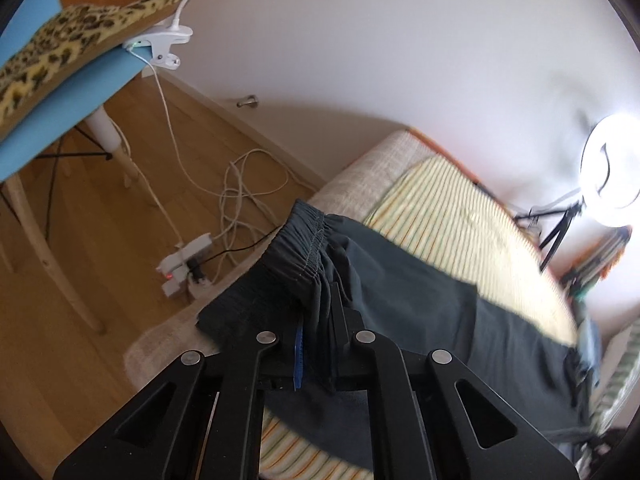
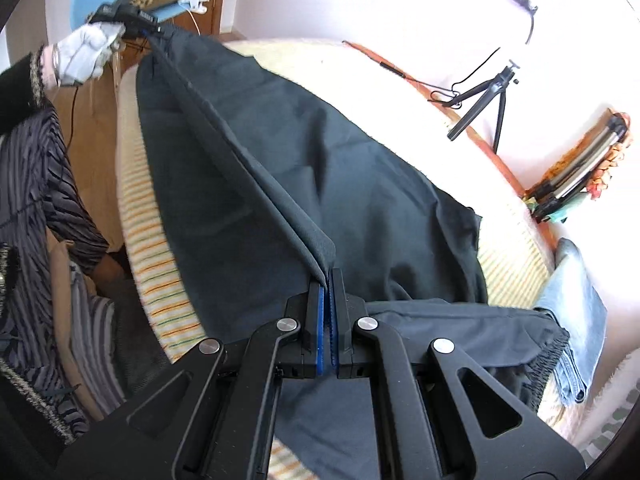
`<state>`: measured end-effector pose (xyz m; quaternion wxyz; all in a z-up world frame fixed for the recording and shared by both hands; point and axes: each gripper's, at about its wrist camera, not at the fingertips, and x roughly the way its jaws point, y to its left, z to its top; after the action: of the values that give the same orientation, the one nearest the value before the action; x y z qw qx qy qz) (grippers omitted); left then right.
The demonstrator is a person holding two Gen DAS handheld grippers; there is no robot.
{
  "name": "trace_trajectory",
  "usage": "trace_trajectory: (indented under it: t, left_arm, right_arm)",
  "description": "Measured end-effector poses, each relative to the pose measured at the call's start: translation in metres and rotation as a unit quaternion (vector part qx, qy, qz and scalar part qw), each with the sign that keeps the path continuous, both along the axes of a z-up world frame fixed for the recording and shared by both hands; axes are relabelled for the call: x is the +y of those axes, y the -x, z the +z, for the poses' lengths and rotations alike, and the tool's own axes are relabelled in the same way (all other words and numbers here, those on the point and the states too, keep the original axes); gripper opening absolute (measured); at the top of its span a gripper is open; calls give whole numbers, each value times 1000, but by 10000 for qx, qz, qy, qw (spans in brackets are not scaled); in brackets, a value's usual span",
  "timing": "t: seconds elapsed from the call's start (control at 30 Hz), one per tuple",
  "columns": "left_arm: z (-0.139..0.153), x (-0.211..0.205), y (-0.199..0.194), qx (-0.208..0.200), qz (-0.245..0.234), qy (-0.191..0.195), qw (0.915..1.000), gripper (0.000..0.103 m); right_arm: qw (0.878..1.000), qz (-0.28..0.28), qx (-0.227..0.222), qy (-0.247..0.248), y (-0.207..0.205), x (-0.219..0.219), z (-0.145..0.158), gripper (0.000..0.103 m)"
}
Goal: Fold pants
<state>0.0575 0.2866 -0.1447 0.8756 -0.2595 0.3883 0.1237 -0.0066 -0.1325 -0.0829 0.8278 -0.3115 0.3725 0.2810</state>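
Left wrist view: left gripper clamped on the gathered waistband of the dark pants. Right gripper pinched on a fold edge at the other end. Pants run taut between them, long axis gripper to gripper, rest draped over the striped bed. Likely next: bring the ends together.

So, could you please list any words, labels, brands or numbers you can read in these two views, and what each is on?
None can be read.
Pants: no visible label or print.
Left claw: its body bears whitish marks, too small and blurred to read.
Stacked items by the wall: too blurred for any lettering.
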Motion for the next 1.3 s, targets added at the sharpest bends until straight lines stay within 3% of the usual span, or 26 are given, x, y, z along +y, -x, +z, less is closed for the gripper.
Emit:
trace_trajectory:
  t: [0.17,0.23,0.3,0.43,0.57,0.7,0.87,1.0,1.13,1.3]
  left_arm:
    - [-21,0,3,480,-31,-196,9987,7]
    - [-23,-1,3,638,16,-213,9977,13]
    - [-20,0,4,636,77,-209,9977,16]
    - [-2,4,8,575,304,-506,9966,41]
    - [21,2,13,424,328,-679,9963,41]
    - [42,-17,9,160,-28,-649,9978,42]
    - [66,-72,-14,-166,-903,-626,9938,42]
    - [81,-132,-42,-396,-1756,-444,9827,57]
    - [83,-186,-69,-445,-2455,-68,9683,57]
    - [80,-273,-95,-347,-3371,44,9408,57]
  right_arm:
    - [9989,125,320,309,13,4,-25,2]
    - [9981,143,466,387,14,7,-37,2]
    - [9974,129,582,414,13,8,-46,2]
    - [9968,-79,765,204,6,1,-50,2]
    - [9951,-311,931,-154,3,-6,-47,2]
    - [9928,-530,949,-505,4,-13,-43,7]
    - [9843,-923,912,-1197,7,-31,-28,29]
    - [9734,-1365,761,-1677,11,-52,-15,44]
    - [9603,-1913,614,-1936,10,-80,-10,48]
    - [9299,-2745,369,-2421,3,-128,-6,58]
